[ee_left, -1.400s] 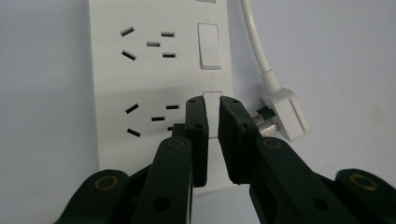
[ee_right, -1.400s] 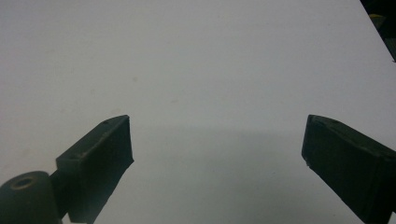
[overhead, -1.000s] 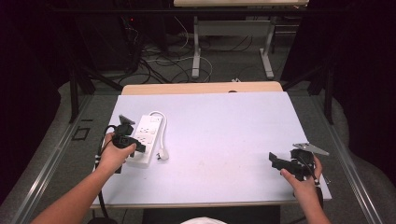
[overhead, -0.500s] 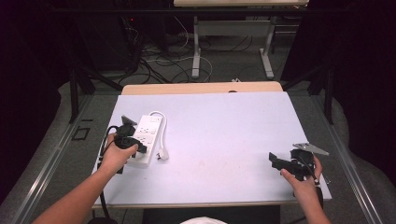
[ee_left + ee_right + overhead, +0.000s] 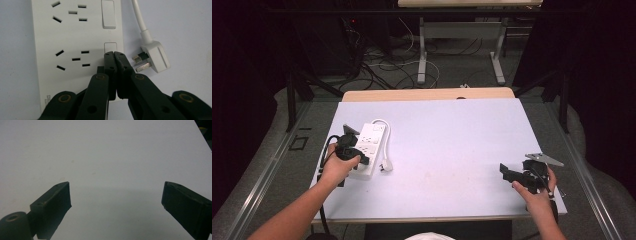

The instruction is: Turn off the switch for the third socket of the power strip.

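A white power strip (image 5: 372, 141) lies flat at the table's left side, its white cable (image 5: 386, 131) looping back to a plug (image 5: 385, 165) that rests unplugged beside it. My left gripper (image 5: 363, 160) is shut and empty, held over the strip's near end. In the left gripper view the closed tips (image 5: 114, 53) touch or hover just over the lower rocker switch (image 5: 110, 46) of the power strip (image 5: 75, 37); the plug (image 5: 152, 57) lies just to the right. My right gripper (image 5: 507, 172) is open above bare table at the near right, its jaws wide apart (image 5: 116, 192).
The pale table top (image 5: 452, 130) has a wooden strip along its far edge. A second switch (image 5: 108, 13) sits farther up the strip. Table legs and loose cables lie on the floor beyond the far edge (image 5: 422, 65).
My left gripper has shifted slightly over the power strip's near end. The right gripper has stayed where it was.
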A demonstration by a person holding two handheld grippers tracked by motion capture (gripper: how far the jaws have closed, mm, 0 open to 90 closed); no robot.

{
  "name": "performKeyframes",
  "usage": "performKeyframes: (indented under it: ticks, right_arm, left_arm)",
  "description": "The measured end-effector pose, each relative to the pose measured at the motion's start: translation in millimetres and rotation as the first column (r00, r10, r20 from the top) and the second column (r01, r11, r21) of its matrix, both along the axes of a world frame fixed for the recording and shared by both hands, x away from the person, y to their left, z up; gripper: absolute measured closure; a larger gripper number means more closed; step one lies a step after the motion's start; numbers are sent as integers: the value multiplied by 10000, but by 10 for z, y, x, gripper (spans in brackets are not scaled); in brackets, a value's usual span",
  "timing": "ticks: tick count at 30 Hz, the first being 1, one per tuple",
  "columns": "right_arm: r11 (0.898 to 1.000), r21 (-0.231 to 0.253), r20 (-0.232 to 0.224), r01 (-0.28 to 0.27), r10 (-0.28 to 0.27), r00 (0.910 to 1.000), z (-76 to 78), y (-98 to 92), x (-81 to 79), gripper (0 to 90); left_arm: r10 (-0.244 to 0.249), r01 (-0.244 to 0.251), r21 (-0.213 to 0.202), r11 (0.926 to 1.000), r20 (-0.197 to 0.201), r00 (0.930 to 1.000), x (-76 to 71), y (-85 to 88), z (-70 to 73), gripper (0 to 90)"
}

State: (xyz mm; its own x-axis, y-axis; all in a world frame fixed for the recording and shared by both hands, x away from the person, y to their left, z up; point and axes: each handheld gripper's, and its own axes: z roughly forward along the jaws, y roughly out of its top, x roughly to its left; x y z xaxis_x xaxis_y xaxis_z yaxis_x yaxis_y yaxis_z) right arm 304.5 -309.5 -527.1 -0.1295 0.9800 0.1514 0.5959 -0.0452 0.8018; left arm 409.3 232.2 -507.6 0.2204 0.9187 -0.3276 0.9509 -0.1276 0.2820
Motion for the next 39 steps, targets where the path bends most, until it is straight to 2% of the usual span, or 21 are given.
performKeyframes:
  ticks: [1, 11, 13, 14, 18, 20, 23, 30, 35, 36, 39]
  right_arm:
    - [10000, -44, -102, -19, 19, 9999, 6, -4, -5, 79]
    - [10000, -18, -16, -31, 31, 10000, -2, 2, 2, 79]
    - [10000, -53, -106, -30, 30, 9999, 4, -2, -2, 79]
    - [10000, -15, -11, -24, 24, 10000, -2, 1, 3, 79]
    - [10000, -61, 81, 59, -59, 10000, -10, 8, 8, 79]
    - [10000, -57, 52, 35, -35, 10000, -8, 7, 7, 79]
    - [10000, -21, 56, 69, -69, 10000, -8, 13, 6, 79]
    - [10000, -34, -132, 9, -9, 9999, 3, 15, 1, 79]
    - [10000, -48, -141, -23, 23, 9999, 2, 13, 0, 79]
    - [10000, -24, 8, 66, -66, 10000, -11, 19, 9, 79]
    - [10000, -9, -65, -40, 40, 10000, -5, 14, 5, 79]
  left_arm:
    - [37, -37, -14, 10000, 12, 10000, -1, 0, -2, 890]
    - [46, -46, -31, 10000, -27, 10000, 4, 3, -4, 894]
    - [27, -28, -18, 10000, -103, 9999, 7, 1, -5, 895]
    - [185, -186, -95, 9998, -139, 9997, 3, -15, -7, 895]
    - [212, -214, -123, 9997, -194, 9996, 5, -16, -8, 895]
    - [22, -23, -66, 10000, -171, 9999, 11, 7, -12, 895]
    - [150, -155, -143, 9998, -348, 9993, 3, -2, -33, 895]
    - [159, -164, -142, 9998, -342, 9993, 5, -3, -32, 895]
    - [159, -164, -176, 9997, -285, 9995, 3, 1, -35, 896]
    - [158, -164, -193, 9997, -284, 9995, 2, 4, -36, 895]
    - [120, -125, -197, 9997, -253, 9996, 2, 10, -38, 896]
